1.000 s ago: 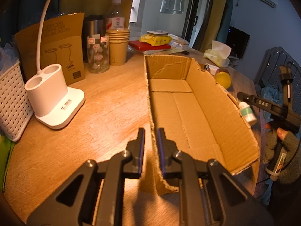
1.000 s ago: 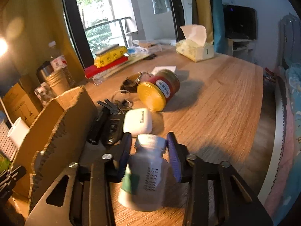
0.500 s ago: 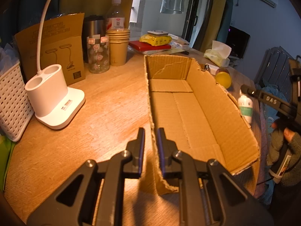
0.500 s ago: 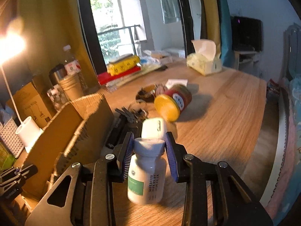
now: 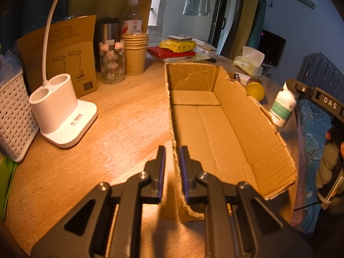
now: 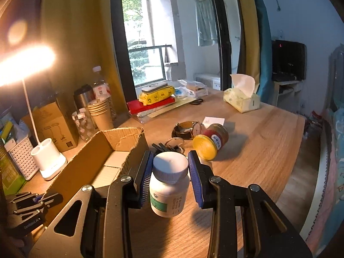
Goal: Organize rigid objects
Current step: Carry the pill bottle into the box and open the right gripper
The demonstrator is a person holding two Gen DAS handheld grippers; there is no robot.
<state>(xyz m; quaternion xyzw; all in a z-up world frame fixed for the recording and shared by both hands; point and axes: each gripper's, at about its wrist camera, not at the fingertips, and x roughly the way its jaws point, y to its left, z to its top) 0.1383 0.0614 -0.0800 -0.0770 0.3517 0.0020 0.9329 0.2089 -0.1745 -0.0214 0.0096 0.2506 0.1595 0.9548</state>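
Lifted white plastic pill bottle (image 6: 168, 182) off wooden desk (image 6: 253, 150) | right claw (image 6: 169, 176) grips cap | left claw (image 5: 172, 172) pinches torn cardboard box (image 5: 215, 116) wall | I'd clear rim, then lower.

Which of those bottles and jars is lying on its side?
The yellow-lidded jar with the red label, on the table beside the watch. The white pill bottle hangs upright in the right gripper; the water bottle stands.

Your long open cardboard box (image 5: 217, 129) lies mid-table, the white lamp base (image 5: 62, 116) to its left. Beyond its right wall the yellow-lidded glass jar (image 6: 209, 142) lies sideways, black keys (image 6: 164, 147) just beside it.
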